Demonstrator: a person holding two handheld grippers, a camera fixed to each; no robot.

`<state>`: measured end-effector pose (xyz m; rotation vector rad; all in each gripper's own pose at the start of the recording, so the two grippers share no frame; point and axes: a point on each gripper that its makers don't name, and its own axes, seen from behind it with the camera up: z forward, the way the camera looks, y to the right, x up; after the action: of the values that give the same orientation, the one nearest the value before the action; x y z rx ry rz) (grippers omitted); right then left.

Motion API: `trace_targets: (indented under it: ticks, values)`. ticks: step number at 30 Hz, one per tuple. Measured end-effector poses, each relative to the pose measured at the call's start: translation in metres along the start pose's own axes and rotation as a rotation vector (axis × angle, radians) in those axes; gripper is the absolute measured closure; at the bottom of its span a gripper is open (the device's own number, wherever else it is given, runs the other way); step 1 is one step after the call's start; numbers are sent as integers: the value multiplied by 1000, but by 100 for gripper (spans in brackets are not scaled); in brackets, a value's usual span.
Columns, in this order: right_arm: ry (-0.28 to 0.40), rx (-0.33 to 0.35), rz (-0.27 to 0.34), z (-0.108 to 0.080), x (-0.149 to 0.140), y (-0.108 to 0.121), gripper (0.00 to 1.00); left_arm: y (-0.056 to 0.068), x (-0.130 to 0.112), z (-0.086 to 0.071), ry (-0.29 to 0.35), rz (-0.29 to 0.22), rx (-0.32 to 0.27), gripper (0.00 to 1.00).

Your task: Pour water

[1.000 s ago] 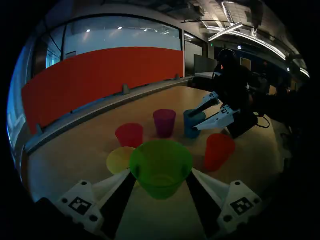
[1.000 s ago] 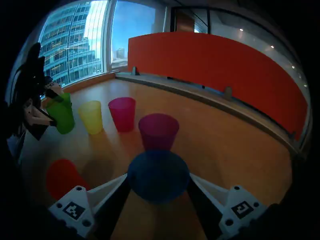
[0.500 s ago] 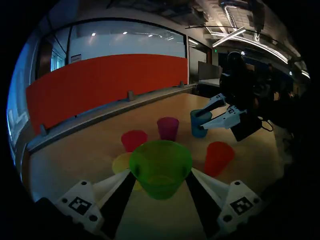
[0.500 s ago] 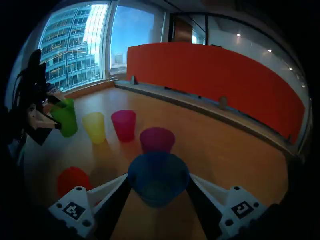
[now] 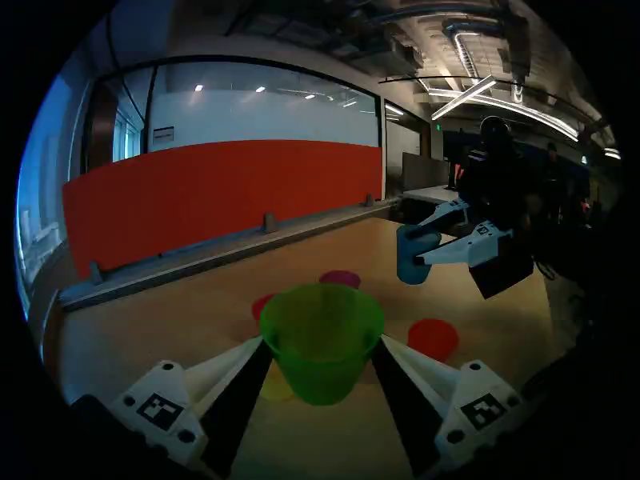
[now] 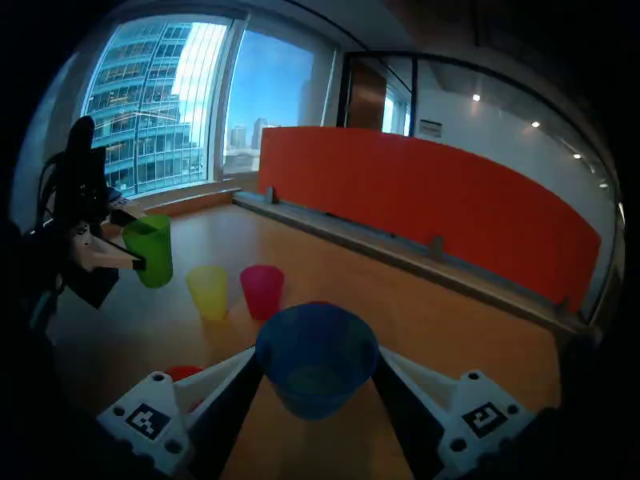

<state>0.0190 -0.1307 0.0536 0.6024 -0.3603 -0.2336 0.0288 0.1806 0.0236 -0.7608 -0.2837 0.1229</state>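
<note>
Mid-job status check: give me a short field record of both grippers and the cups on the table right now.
left gripper: jaws shut on green cup, upright
right gripper: jaws shut on blue cup, upright
on table: yellow cup, pink cup, purple cup, red cup
pouring: not begun, neither held cup tilted

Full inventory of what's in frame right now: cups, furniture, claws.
green cup: 1, green, held in left claw
blue cup: 1, blue, held in right claw
yellow cup: 1, yellow, on table beside pink cup
pink cup: 1, pink-red, on table
purple cup: 1, purple, on table behind green cup
orange cup: 1, orange-red, on table, apart from the rest
table: 1, light wood
partition: 1, orange, along table's far edge
left claw: 1, white, gripping green cup
right claw: 1, white, gripping blue cup
</note>
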Motion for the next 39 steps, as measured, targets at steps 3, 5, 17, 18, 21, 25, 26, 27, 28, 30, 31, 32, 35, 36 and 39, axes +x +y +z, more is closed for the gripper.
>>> trace_targets:
  ticks: [3, 5, 17, 18, 21, 25, 26, 27, 28, 30, 31, 32, 35, 36, 39]
  values:
    - [31, -4, -8, -7, 13, -2, 9, -1, 9, -2, 22, -2, 7, 16]
    - [53, -9, -11, -12, 22, -2, 9, -1, 16, -4, 40, -2, 13, 17]
    - [143, -18, 9, -26, 47, -4, 9, 1, 50, -12, 121, 9, 26, 17]
    - [151, -18, 9, -27, 48, -4, 9, 2, 51, -12, 125, 10, 26, 16]
    - [177, -19, 11, -29, 54, -5, 9, 2, 57, -13, 135, 14, 26, 16]
    - [212, -21, 22, -31, 62, -4, 9, 4, 64, -15, 150, 17, 25, 16]
    - [218, -21, 26, -32, 64, -4, 9, 4, 65, -15, 153, 18, 24, 16]
    - [223, -21, 30, -32, 65, -4, 9, 4, 66, -15, 158, 17, 24, 16]
    - [228, -20, 34, -32, 67, -4, 9, 4, 68, -15, 163, 16, 24, 16]
    - [236, -19, 39, -32, 69, -3, 9, 4, 70, -16, 172, 14, 23, 16]
    - [240, -18, 42, -33, 70, -4, 9, 4, 71, -16, 176, 12, 23, 16]
    - [243, -17, 43, -33, 71, -4, 9, 5, 72, -16, 180, 10, 22, 16]
    - [247, -13, 45, -33, 73, -4, 9, 6, 74, -17, 186, 11, 17, 16]
    - [248, -13, 44, -34, 73, -4, 9, 6, 74, -16, 186, 13, 17, 16]
    - [251, -14, 43, -35, 75, -3, 9, 6, 74, -16, 185, 19, 18, 16]
